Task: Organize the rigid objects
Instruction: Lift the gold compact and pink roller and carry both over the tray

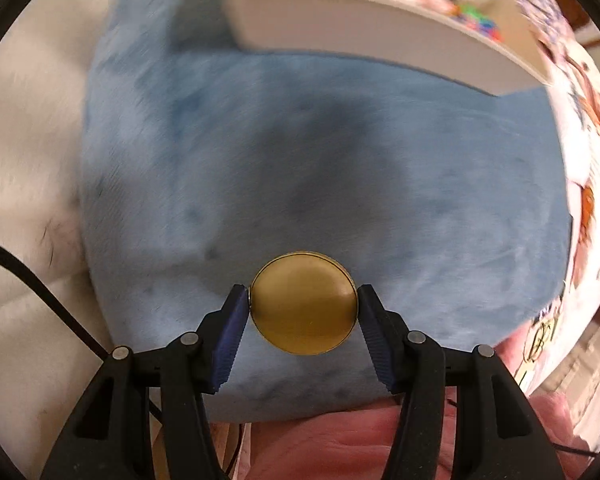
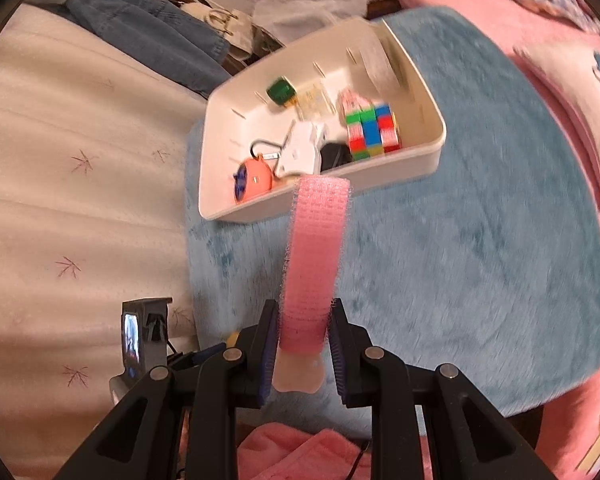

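In the left wrist view, the left tool (image 1: 303, 294) grips a round gold disc (image 1: 304, 303) by its edges at lower centre, above a blue fluffy mat (image 1: 300, 160). A white tray (image 1: 372, 28) sits blurred at the upper right. In the right wrist view, the right tool (image 2: 304, 322) is clamped on a pink hair roller (image 2: 315, 256), which points up the frame toward the white tray (image 2: 220, 184). Inside the tray lie a colourful cube puzzle (image 2: 374, 132), a green block (image 2: 279, 91), a white plastic piece (image 2: 302, 148) and an orange round toy (image 2: 254, 180).
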Demonstrator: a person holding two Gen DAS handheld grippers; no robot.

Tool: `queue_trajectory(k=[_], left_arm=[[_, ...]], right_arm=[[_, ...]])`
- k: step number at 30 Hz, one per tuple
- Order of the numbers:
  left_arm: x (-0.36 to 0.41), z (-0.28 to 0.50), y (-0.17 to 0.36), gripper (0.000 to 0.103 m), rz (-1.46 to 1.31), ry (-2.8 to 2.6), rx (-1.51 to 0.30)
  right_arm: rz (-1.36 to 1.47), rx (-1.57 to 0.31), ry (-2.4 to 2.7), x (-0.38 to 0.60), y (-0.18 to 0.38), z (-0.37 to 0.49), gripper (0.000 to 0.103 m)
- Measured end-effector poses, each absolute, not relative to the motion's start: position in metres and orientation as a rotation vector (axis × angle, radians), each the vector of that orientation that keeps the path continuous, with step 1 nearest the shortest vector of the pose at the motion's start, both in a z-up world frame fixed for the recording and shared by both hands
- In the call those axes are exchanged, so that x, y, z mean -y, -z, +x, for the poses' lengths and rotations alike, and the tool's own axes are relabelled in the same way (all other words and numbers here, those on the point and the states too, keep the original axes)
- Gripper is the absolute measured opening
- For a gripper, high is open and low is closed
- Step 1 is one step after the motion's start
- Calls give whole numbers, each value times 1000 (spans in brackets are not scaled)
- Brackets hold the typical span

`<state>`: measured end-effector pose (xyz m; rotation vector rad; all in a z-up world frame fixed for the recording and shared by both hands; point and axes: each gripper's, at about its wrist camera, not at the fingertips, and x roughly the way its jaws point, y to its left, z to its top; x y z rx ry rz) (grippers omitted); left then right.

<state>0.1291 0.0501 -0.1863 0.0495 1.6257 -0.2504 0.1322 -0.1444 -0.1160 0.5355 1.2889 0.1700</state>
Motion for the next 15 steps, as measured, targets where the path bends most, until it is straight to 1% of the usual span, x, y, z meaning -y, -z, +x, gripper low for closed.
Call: queue_trajectory(k=[5, 10, 15], left_arm=[[-7, 141, 159, 59, 81, 330, -1543], [33, 159, 129, 59, 107, 374, -1382], [57, 190, 105, 59, 129, 389, -1239]], right_arm=[[475, -1222, -198, 161, 101, 147, 24], [413, -1126, -225, 179, 87, 162, 24], [356, -1068, -229, 198, 85, 182, 24]])
